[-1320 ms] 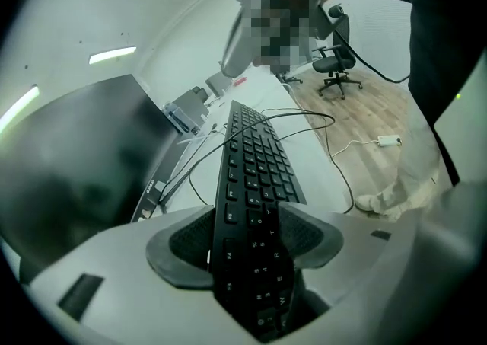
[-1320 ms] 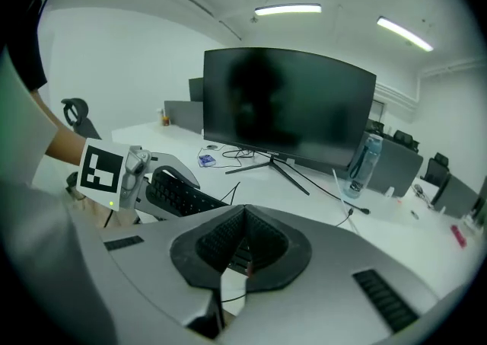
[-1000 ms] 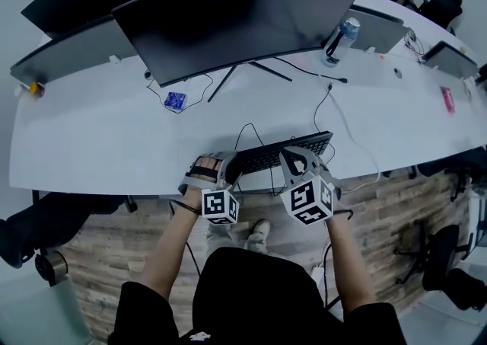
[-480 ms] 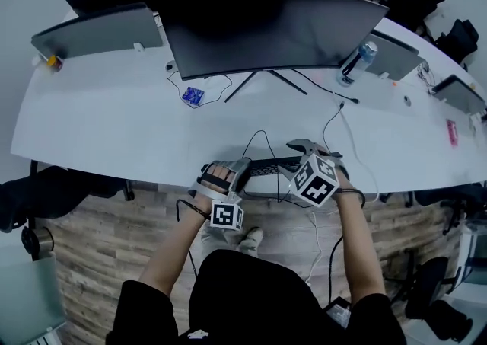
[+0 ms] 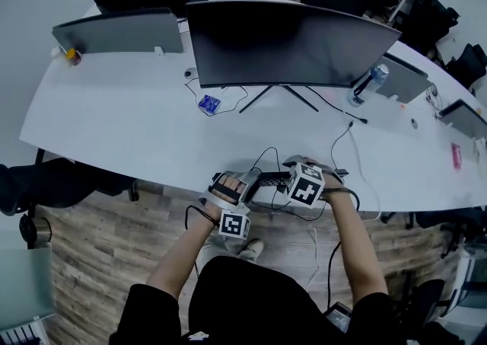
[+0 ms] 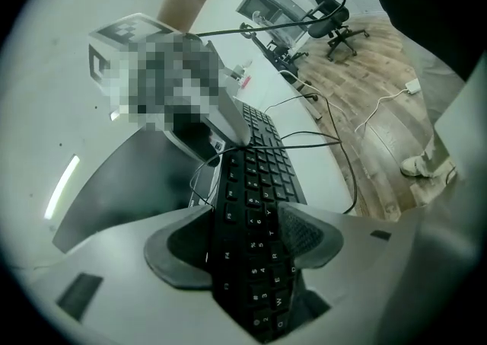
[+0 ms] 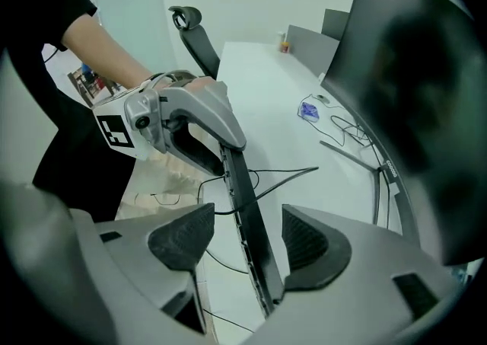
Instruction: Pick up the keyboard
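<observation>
The black keyboard [image 5: 272,179] is lifted at the desk's front edge and tipped onto its long edge. My left gripper [image 5: 232,183] is shut on its left end, and in the left gripper view both pads press on the keyboard [image 6: 259,206], one above and one below. My right gripper [image 5: 298,167] points steeply down over the right half. Its jaws have just been opening. The keyboard [image 7: 247,214] stands edge-on between them, close to the right pad and clear of the left pad [image 7: 183,238]. The left gripper [image 7: 190,119] shows at the far end.
A wide curved monitor [image 5: 289,43] stands at the middle of the white desk [image 5: 114,130], its stand legs behind the keyboard. Black cables [image 5: 262,154] trail from the keyboard. A bottle [image 5: 368,84] is at back right, a small blue item [image 5: 208,103] at back left. Wooden floor lies below the desk's edge.
The keyboard lay flat on the desk and is now raised and tipped on edge. The right gripper has swung down over it and closer to the left gripper, which keeps its hold.
</observation>
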`<state>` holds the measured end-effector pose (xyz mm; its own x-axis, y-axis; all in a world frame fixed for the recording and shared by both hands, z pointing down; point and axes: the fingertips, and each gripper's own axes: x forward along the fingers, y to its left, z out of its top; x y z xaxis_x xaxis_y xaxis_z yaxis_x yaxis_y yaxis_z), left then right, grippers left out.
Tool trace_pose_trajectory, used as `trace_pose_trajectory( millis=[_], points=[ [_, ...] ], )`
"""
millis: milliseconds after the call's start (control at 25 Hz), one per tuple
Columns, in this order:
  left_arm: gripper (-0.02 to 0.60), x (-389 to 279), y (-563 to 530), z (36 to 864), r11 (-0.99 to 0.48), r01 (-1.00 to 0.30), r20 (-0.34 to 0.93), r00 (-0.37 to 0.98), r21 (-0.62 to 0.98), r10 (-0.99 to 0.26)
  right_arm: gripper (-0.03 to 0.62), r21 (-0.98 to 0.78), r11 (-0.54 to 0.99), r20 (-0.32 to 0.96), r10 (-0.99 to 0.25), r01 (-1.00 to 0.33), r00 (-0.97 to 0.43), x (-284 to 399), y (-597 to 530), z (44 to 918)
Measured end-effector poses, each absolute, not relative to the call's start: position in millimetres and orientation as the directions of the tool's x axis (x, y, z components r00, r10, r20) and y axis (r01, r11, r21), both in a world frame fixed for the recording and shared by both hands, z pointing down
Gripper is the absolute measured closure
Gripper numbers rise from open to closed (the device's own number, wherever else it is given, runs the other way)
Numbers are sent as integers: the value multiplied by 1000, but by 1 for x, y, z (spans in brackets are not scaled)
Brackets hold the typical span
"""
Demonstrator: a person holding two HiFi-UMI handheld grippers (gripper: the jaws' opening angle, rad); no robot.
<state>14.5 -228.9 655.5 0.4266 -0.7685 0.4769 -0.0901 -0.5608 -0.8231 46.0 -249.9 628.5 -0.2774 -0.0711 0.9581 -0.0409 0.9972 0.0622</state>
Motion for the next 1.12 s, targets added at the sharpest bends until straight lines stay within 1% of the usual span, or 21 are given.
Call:
trace_pose_trajectory(
  millis=[280, 480, 560, 760, 960, 1120],
  points=[
    [310, 13, -230, 654, -526, -95, 446, 415, -845, -793, 341, 30, 1000, 974, -29, -2, -225, 41, -241, 656],
    [316, 15, -225, 662, -558, -78, 481, 418, -826, -771, 342, 102, 993, 984, -93, 57, -153, 47, -249, 678],
    [316, 14, -227, 661, -548, -86, 471, 413, -832, -780, 342, 126, 989, 985, -116, 80, -125, 51, -251, 686],
    [316, 12, -232, 652, -510, -92, 436, 406, -855, -803, 342, 111, 985, 991, -100, 129, -89, 54, -247, 692],
    [316, 13, -230, 653, -520, -92, 443, 409, -849, -798, 377, 120, 976, 993, -113, 182, -44, 58, -246, 698],
    [316, 13, -230, 653, -516, -89, 441, 411, -852, -798, 424, 142, 962, 990, -143, 232, -12, 62, -245, 705]
  ],
)
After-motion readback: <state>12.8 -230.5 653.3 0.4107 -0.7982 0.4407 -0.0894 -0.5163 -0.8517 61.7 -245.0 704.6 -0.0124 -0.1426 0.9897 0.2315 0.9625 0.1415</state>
